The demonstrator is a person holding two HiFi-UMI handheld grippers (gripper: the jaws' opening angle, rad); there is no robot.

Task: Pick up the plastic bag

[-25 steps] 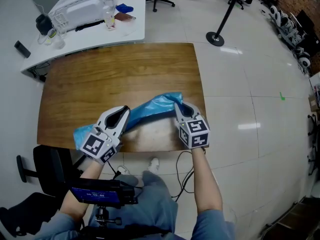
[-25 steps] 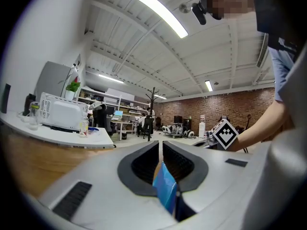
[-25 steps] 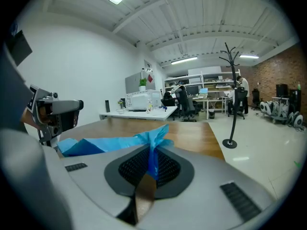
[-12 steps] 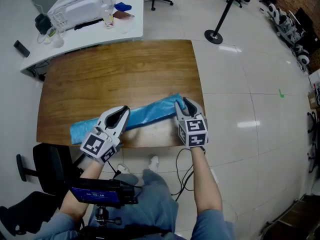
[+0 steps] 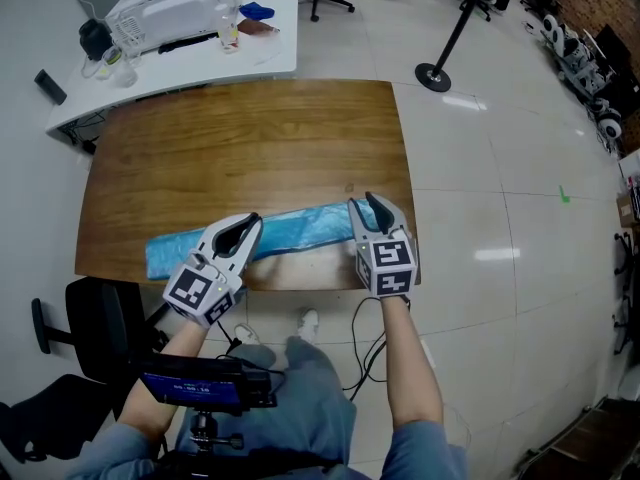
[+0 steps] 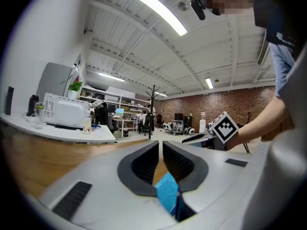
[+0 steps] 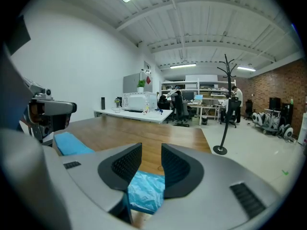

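Observation:
A long blue plastic bag [image 5: 305,230] lies flat along the front of the wooden table [image 5: 240,138]. My left gripper [image 5: 250,220] sits over its left part. In the left gripper view the jaws of that gripper [image 6: 160,145] stand almost together, with the blue bag [image 6: 168,195] pinched low between them. My right gripper [image 5: 362,202] is at the bag's right end. Its jaws [image 7: 151,150] stand apart, and the crumpled bag end [image 7: 144,190] lies on the table below the gap, free of the pads.
The table's front edge runs just under both grippers. A white desk [image 5: 180,63] with a printer [image 5: 165,8], bottle and cups stands behind the table. A black stand base [image 5: 432,76] is on the floor to the right. An office chair [image 5: 95,318] is at my left.
The bag's right end was raised and bunched a second ago; it has come down and lies flat. The right jaws have opened and let go. Both grippers barely moved.

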